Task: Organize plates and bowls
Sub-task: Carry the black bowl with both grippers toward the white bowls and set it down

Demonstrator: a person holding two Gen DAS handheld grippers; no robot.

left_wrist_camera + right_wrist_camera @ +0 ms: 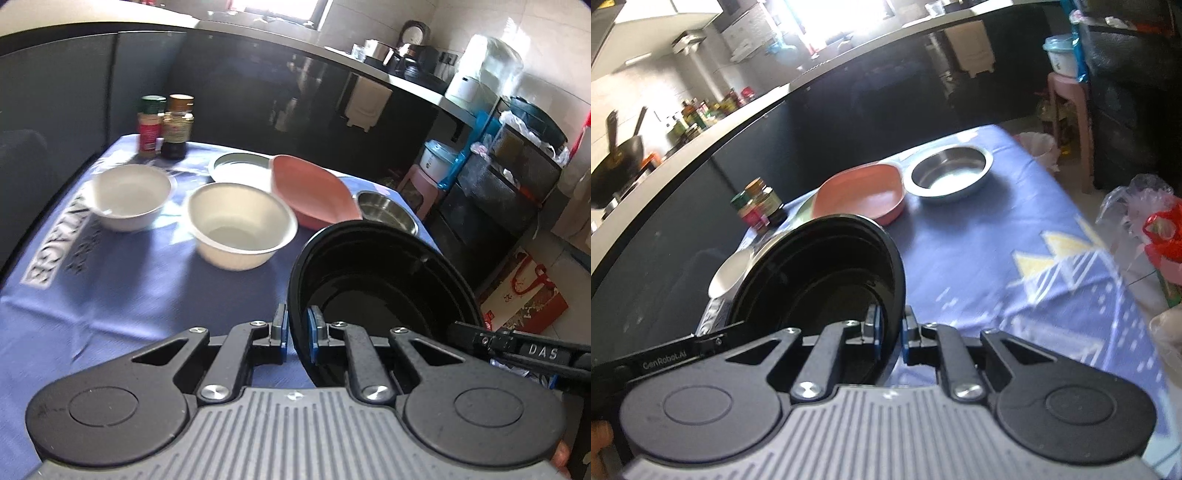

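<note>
The black bowl (384, 291) is pinched at opposite rims by the left gripper (297, 334) and right gripper (891, 338), with the nearer white bowl (242, 225) lying at eleven o'clock.

Daylight pours from a window (273, 9) at the top of both views and burns out to pure white there. It leaves soft glare on the dark cabinet fronts (288, 92) and a bright patch in the steel bowl (951, 173). Both pictures are motion-blurred, most on the cloth (1052, 280) and the white bowls (242, 225). The fisheye bends the counter into a curve, and the corners fall off dark.
</note>
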